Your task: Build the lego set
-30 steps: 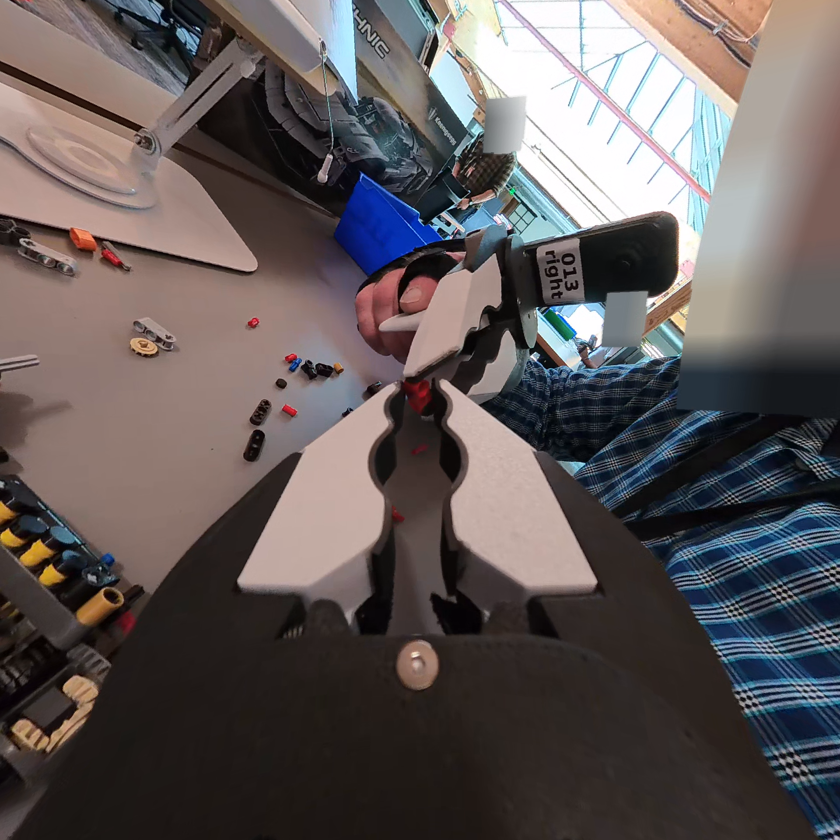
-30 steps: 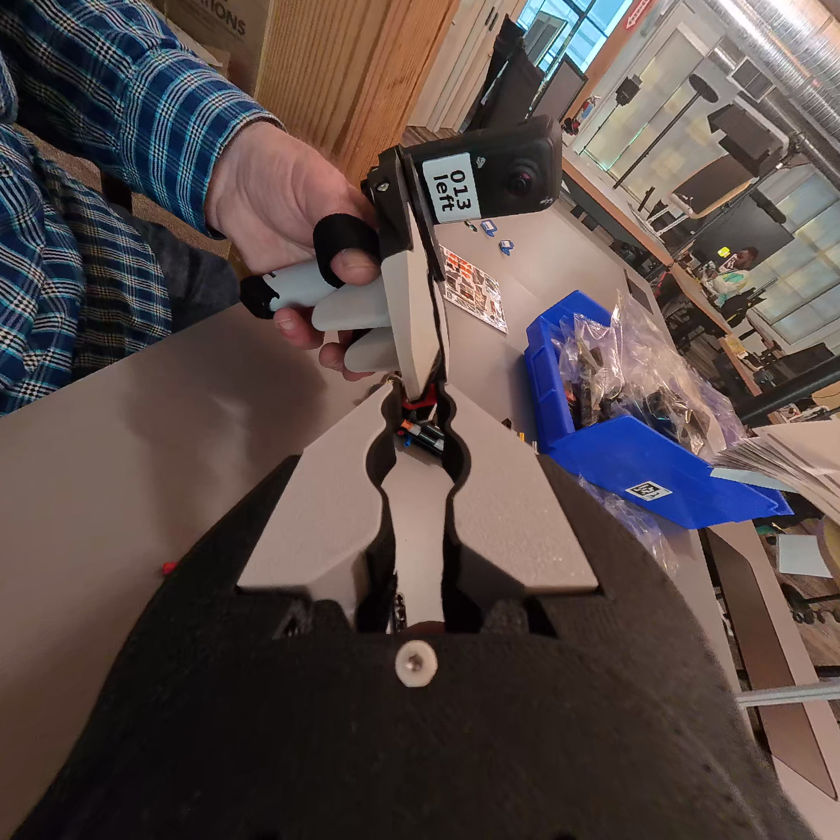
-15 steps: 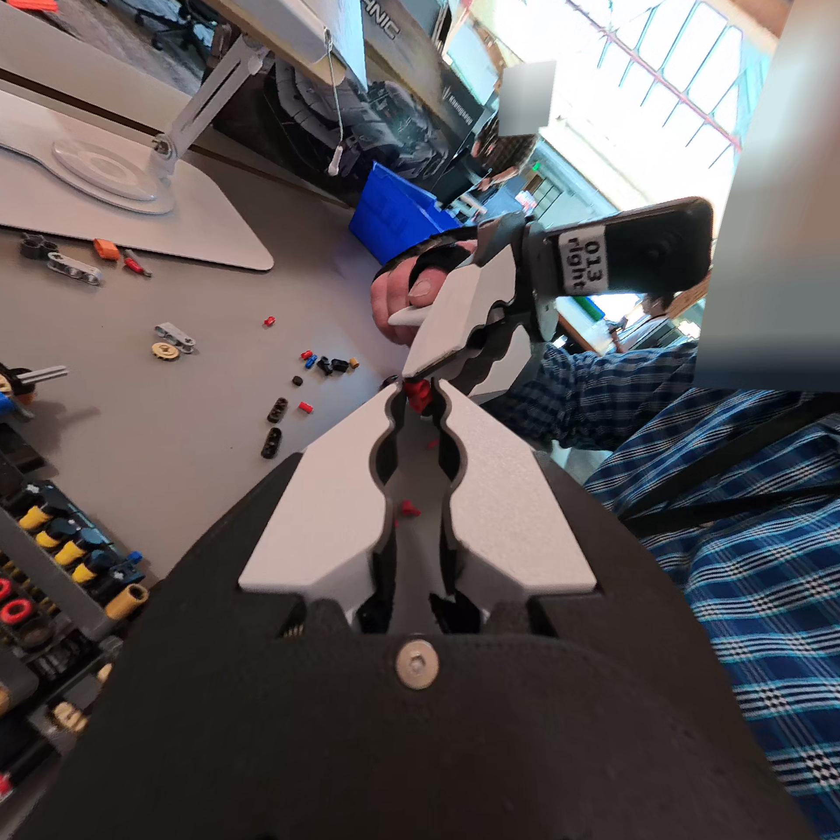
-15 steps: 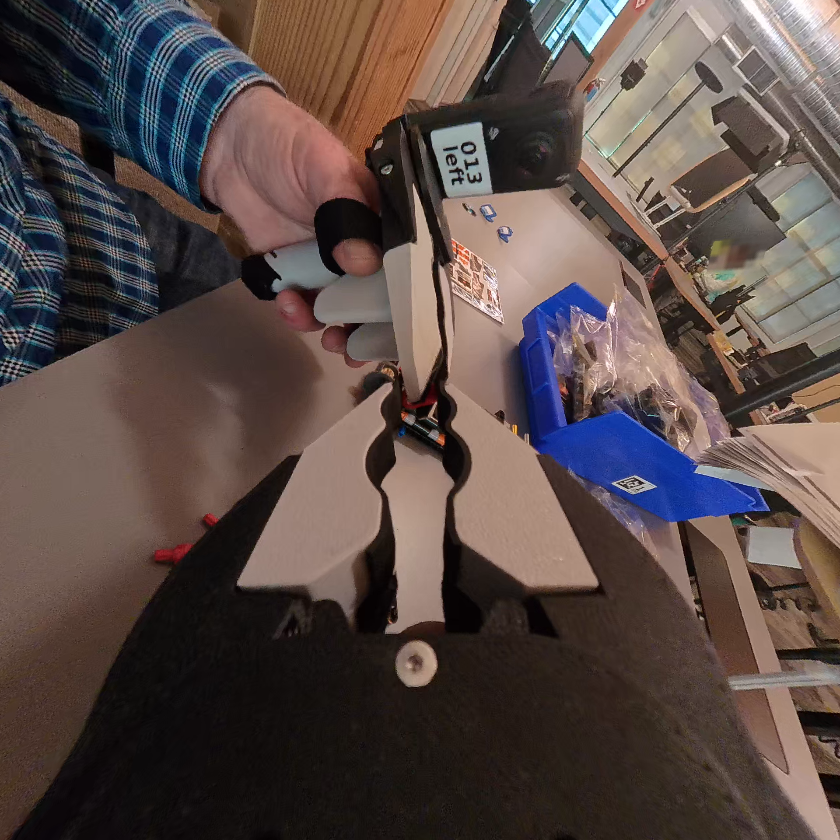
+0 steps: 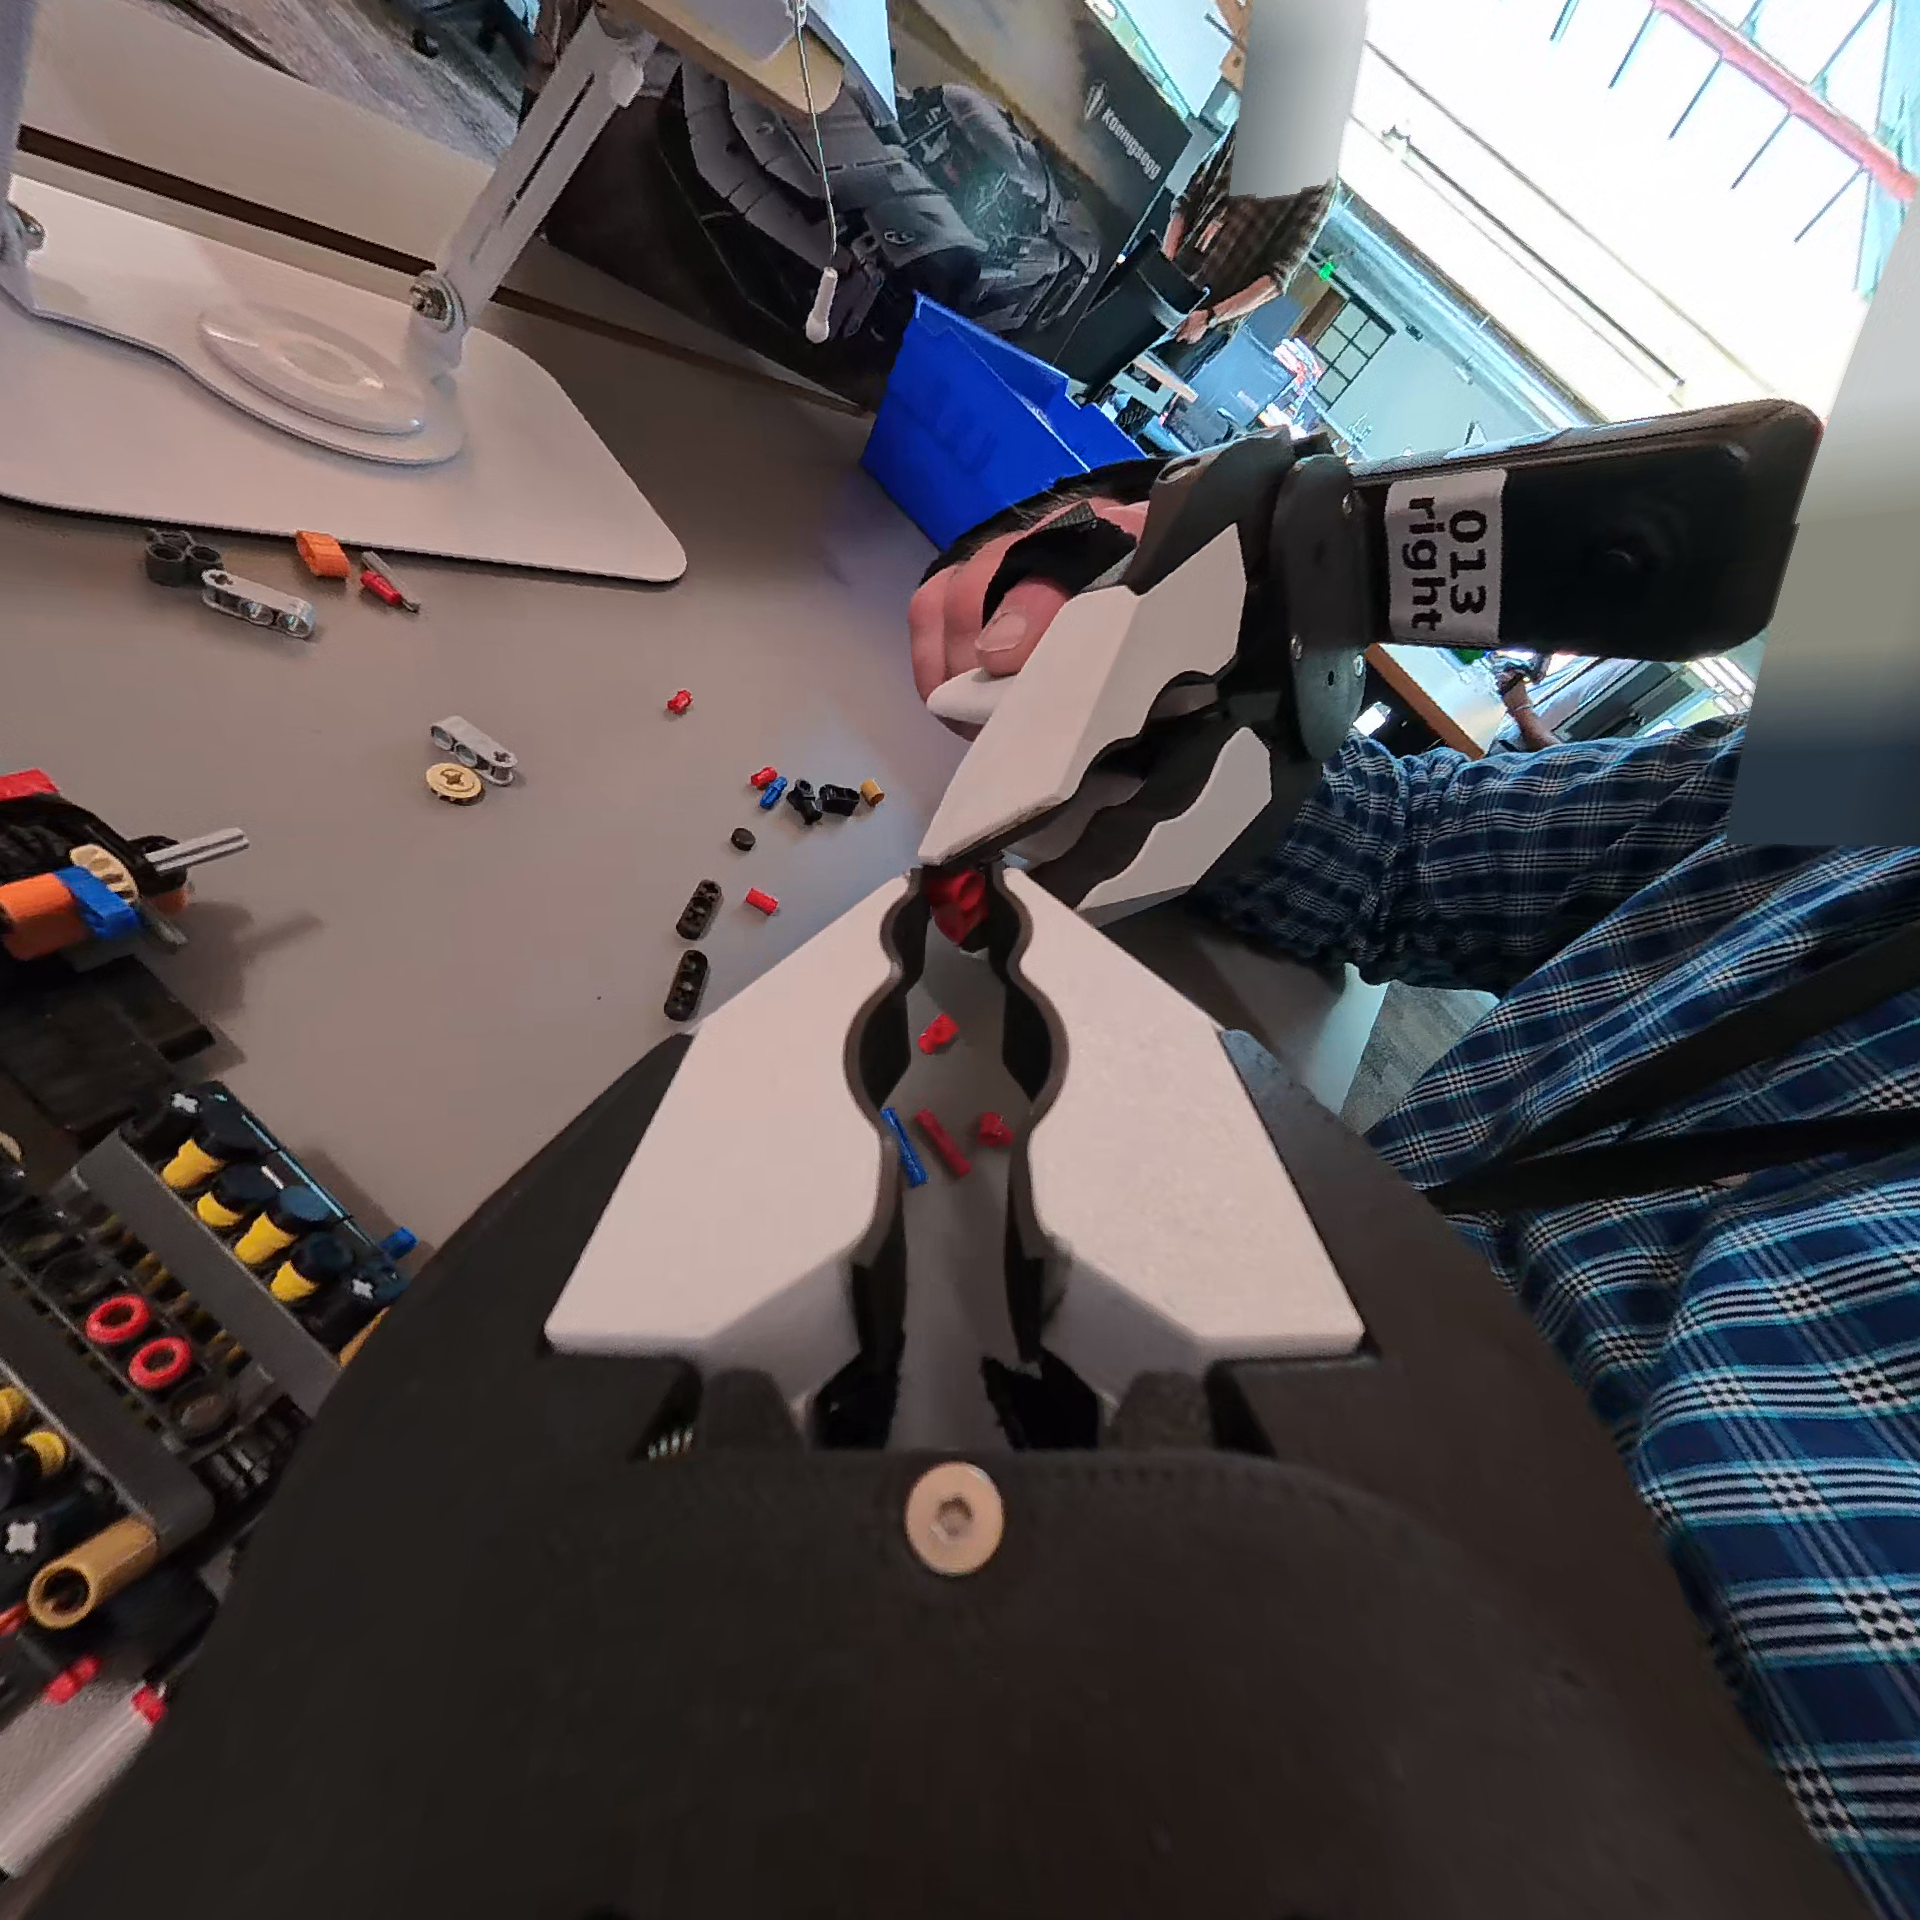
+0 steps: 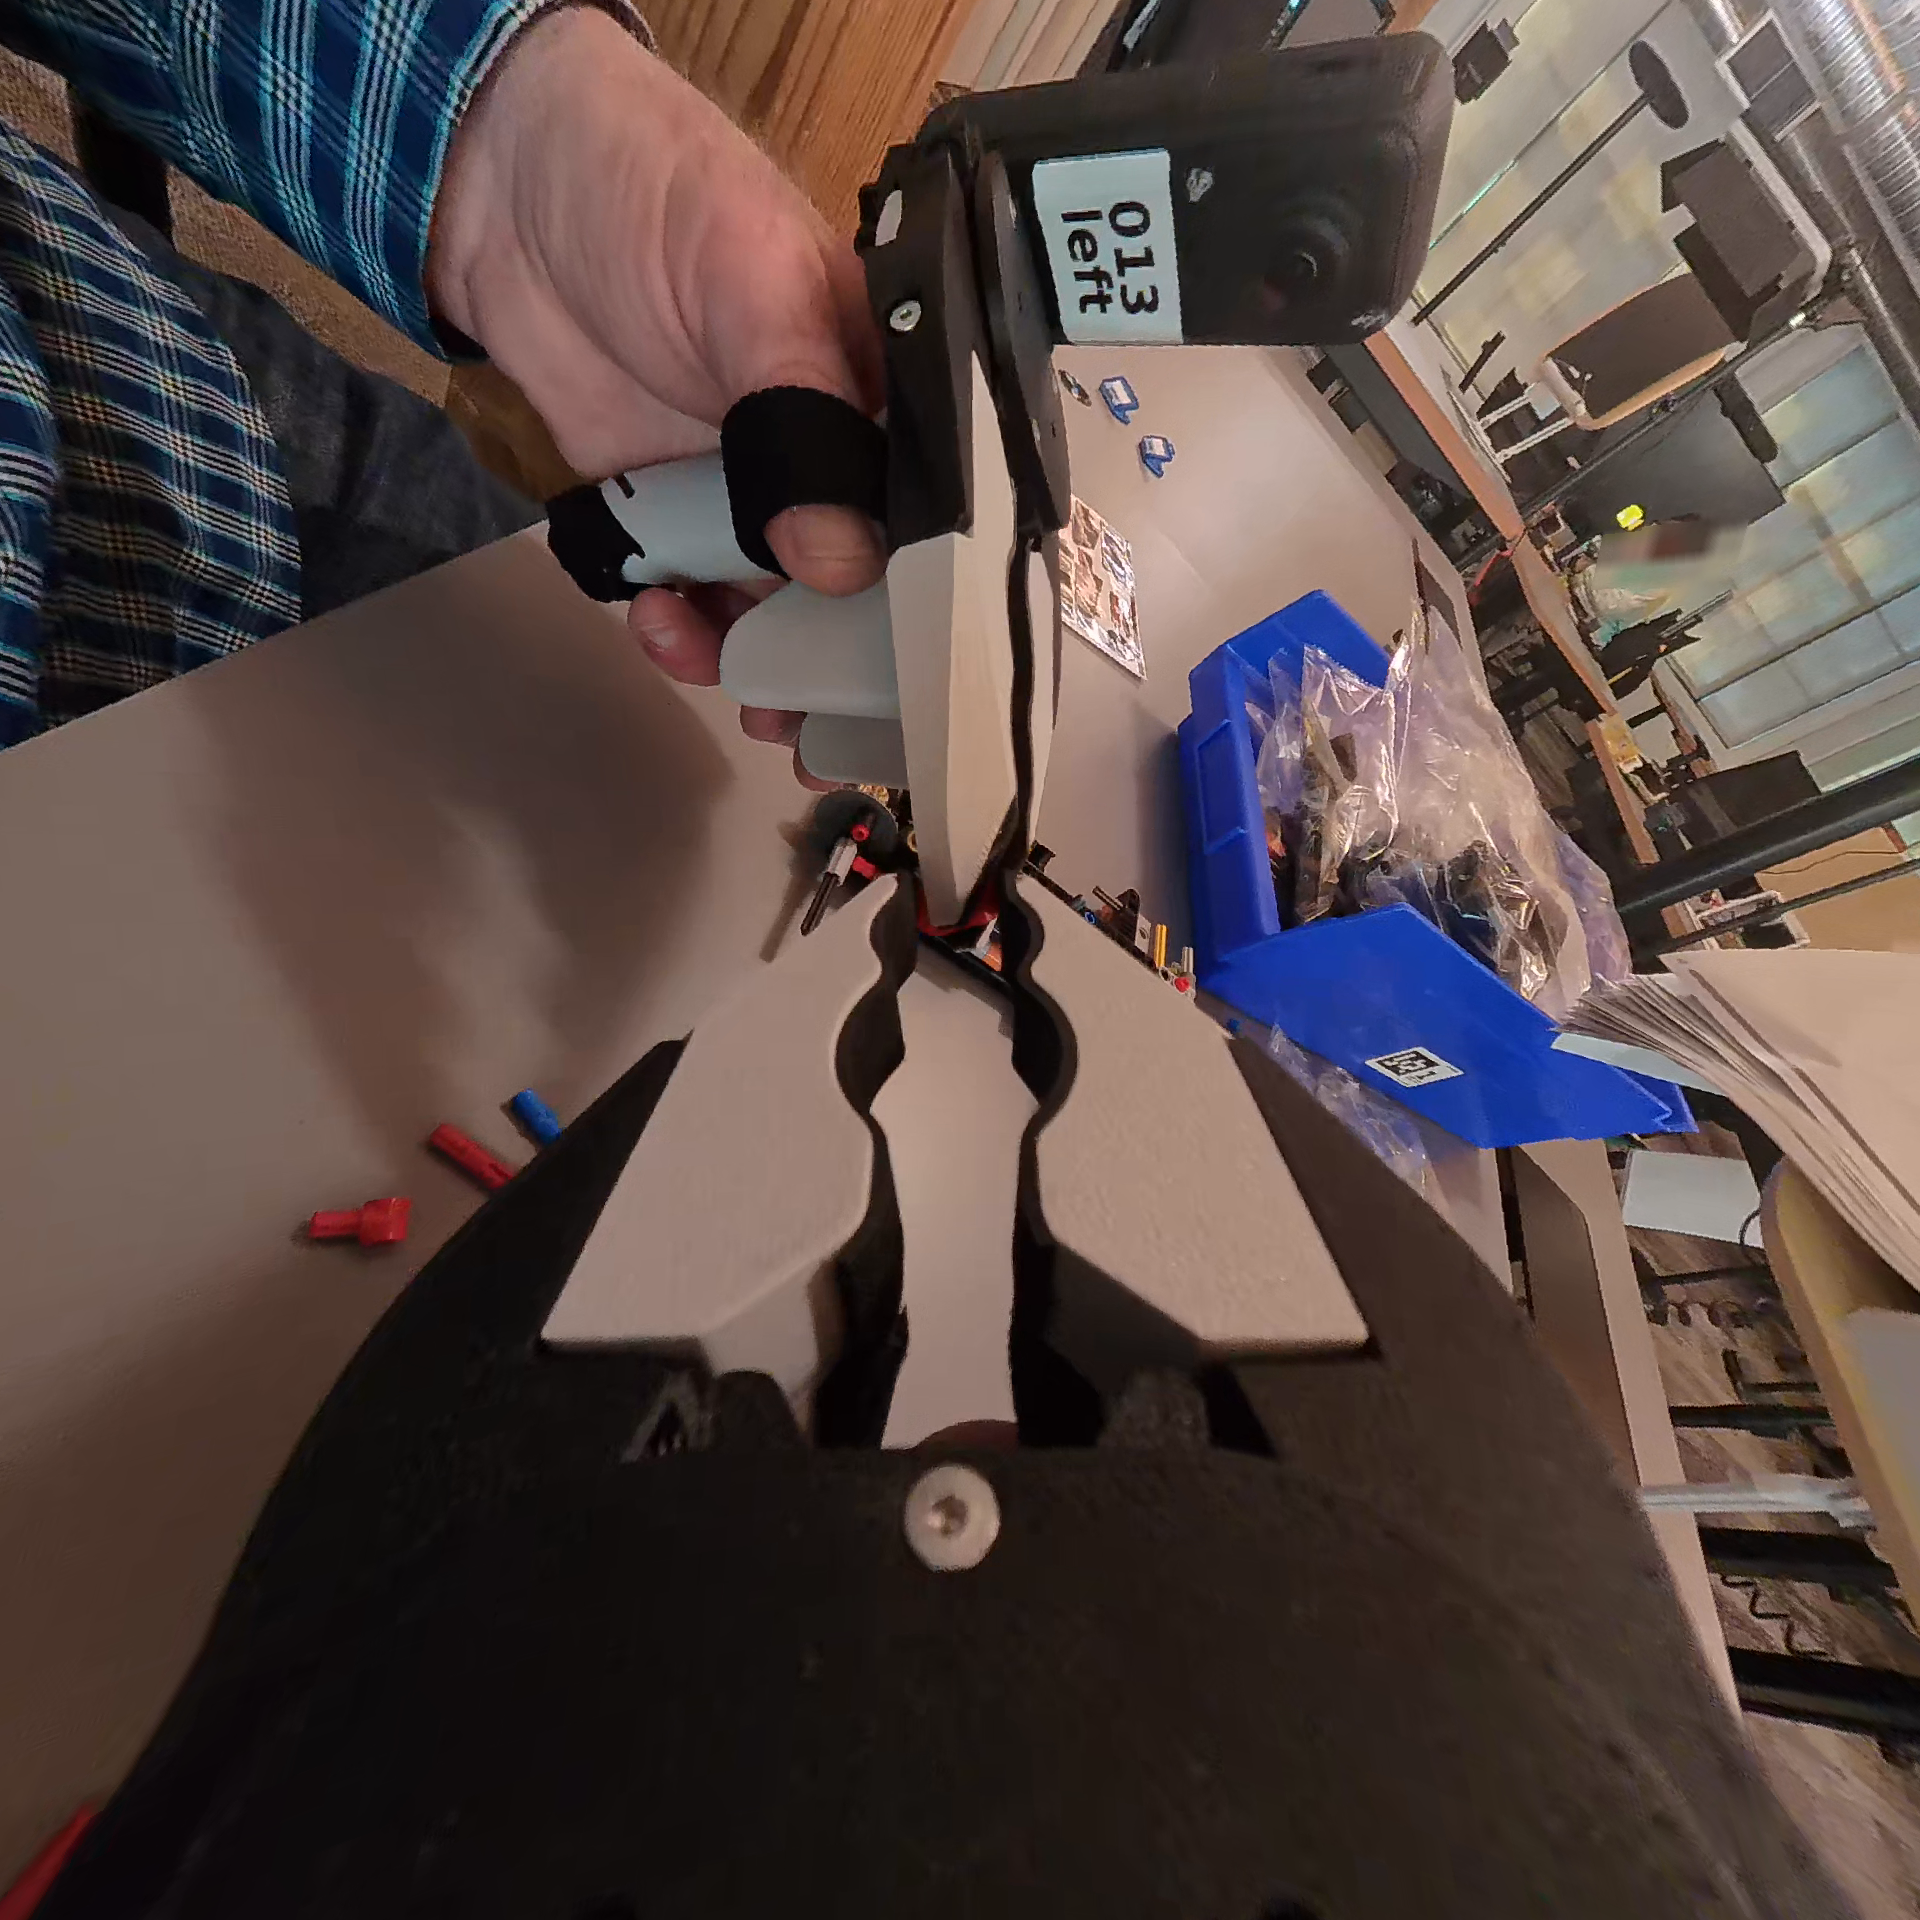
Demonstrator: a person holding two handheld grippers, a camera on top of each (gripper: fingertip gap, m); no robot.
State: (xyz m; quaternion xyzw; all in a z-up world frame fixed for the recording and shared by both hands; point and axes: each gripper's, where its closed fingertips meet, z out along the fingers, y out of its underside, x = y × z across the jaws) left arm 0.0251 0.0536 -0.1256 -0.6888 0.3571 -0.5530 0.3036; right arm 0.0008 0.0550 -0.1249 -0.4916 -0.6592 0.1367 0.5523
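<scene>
My left gripper (image 5: 956,883) is shut on a small red lego piece (image 5: 956,902) at its fingertips, held above the grey table (image 5: 468,987). My right gripper (image 5: 940,854) comes in from the upper right and meets the same piece tip to tip, its jaws nearly closed on it. In the right wrist view my right gripper (image 6: 962,914) points up at the left gripper (image 6: 977,899), which comes down from above. Only a sliver of the red piece (image 6: 951,923) shows there. A hand holds each gripper.
Loose red and blue pins (image 5: 940,1143) lie under the grippers and also show in the right wrist view (image 6: 468,1153). Black links (image 5: 698,909) and a grey beam (image 5: 473,743) lie further left. A part-built model (image 5: 156,1299) is at far left. A blue bin (image 6: 1351,935) holds bags, beside a paper stack (image 6: 1818,1060). My two grippers' fingertips are within a few centimetres of each other.
Both grippers stay tip to tip on the red piece and have shifted together over the table. The left gripper looms closer in the right wrist view, and loose red and blue pins have come into view.
</scene>
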